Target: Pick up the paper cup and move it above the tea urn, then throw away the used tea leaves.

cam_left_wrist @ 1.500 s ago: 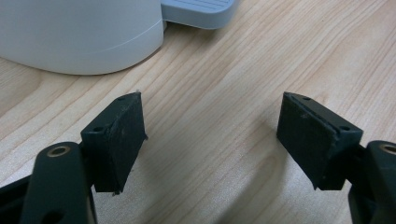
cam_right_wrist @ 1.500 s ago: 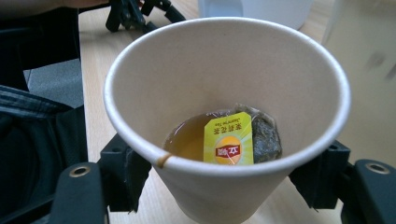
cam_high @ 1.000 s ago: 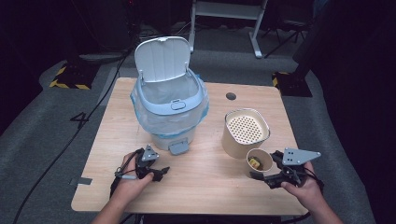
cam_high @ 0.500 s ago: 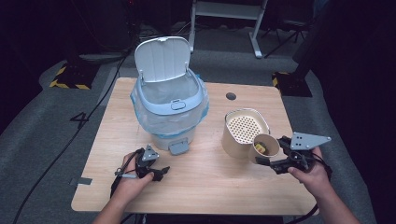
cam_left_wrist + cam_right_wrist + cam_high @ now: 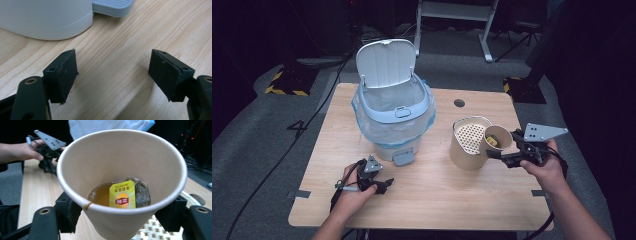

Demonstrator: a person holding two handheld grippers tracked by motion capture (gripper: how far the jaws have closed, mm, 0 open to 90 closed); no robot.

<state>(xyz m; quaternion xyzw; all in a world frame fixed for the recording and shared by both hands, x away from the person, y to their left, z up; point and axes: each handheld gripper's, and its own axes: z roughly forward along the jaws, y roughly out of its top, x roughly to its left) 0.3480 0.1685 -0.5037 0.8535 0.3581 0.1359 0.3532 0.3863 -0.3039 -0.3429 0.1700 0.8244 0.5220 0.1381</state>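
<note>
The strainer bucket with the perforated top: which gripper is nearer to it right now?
Right. The right gripper holds the paper cup tilted over the strainer bucket, right at its rim. The left gripper rests open on the table, well off to the left.

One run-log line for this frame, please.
right hand-held gripper: shut on paper cup, tilted over strainer tub | tea bag inside | left hand-held gripper: open, on table

Bare table [image 5: 437,200] btwn grippers; bin [image 5: 393,120] & strainer container [image 5: 467,145] block the back.
</note>
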